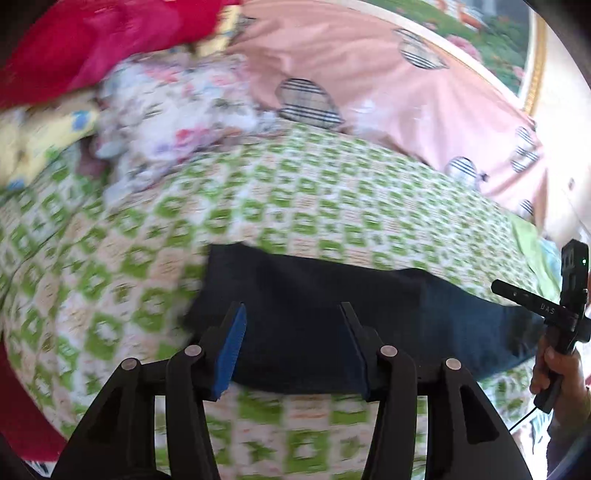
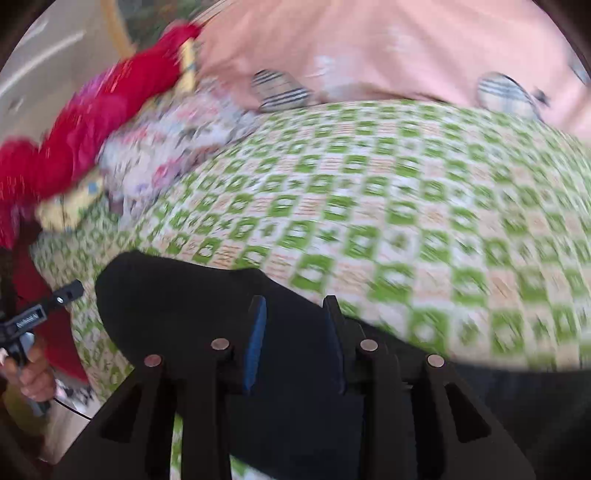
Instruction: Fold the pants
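Dark navy pants [image 1: 314, 317] lie folded as a flat band on a green-and-white checked bedspread [image 1: 258, 192]. My left gripper [image 1: 293, 314] is open, its blue-padded fingers [image 1: 236, 332] spread above the pants' left part, holding nothing. In the right wrist view the pants [image 2: 177, 302] run from the left under my right gripper [image 2: 295, 306], which is open with its fingers above the cloth. The right gripper's body [image 1: 569, 299] and the hand holding it show at the left view's right edge. Both views are motion-blurred.
A red cloth [image 1: 92, 40], a floral cloth [image 1: 173, 122] and a yellow cloth [image 1: 40, 140] are piled at the far left of the bed. A pink pillow with plaid dots [image 1: 388, 85] lies at the back. A framed picture [image 1: 491, 33] hangs behind.
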Available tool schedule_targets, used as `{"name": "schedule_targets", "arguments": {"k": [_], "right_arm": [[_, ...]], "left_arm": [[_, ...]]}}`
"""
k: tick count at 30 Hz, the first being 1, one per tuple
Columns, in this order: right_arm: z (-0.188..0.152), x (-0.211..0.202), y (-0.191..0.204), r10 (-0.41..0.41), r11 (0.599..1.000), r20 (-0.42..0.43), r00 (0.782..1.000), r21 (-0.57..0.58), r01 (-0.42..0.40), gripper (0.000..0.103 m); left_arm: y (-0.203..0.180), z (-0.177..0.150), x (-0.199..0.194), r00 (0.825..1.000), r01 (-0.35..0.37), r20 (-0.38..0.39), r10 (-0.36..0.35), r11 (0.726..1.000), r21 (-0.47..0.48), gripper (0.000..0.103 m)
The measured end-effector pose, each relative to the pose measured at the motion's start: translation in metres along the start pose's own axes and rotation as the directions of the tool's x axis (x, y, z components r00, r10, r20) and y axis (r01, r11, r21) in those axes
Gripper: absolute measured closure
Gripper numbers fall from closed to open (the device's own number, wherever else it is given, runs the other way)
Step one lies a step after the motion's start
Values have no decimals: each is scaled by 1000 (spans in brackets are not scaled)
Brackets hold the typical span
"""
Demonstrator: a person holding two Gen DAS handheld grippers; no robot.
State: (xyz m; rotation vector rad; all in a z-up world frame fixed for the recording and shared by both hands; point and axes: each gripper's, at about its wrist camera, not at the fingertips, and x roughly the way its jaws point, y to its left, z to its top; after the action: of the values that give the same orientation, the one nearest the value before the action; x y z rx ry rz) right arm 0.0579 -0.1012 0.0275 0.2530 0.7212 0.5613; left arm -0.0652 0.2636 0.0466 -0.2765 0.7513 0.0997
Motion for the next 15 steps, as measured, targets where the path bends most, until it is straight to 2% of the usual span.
{"name": "schedule_targets", "arguments": {"k": [4, 7, 10, 15], "right_arm": [[-24, -43, -36, -90, 991, 45, 995, 99, 85, 70], [-42, -72, -57, -144, 978, 77, 987, 161, 130, 70], [-56, -93, -75, -197, 960, 92, 976, 220, 173, 70], [-83, -125, -106, -266, 920, 103, 958, 324, 220, 69]], "left_arm": [[-45, 5, 18, 997, 73, -46, -70, 994, 77, 48], [-82, 4, 30, 987, 144, -93, -132, 979, 142, 46], [-124, 3, 45, 973, 207, -150, -176, 953, 220, 46], [-197, 2, 66, 943, 308, -233, -236, 882, 356, 44]]}}
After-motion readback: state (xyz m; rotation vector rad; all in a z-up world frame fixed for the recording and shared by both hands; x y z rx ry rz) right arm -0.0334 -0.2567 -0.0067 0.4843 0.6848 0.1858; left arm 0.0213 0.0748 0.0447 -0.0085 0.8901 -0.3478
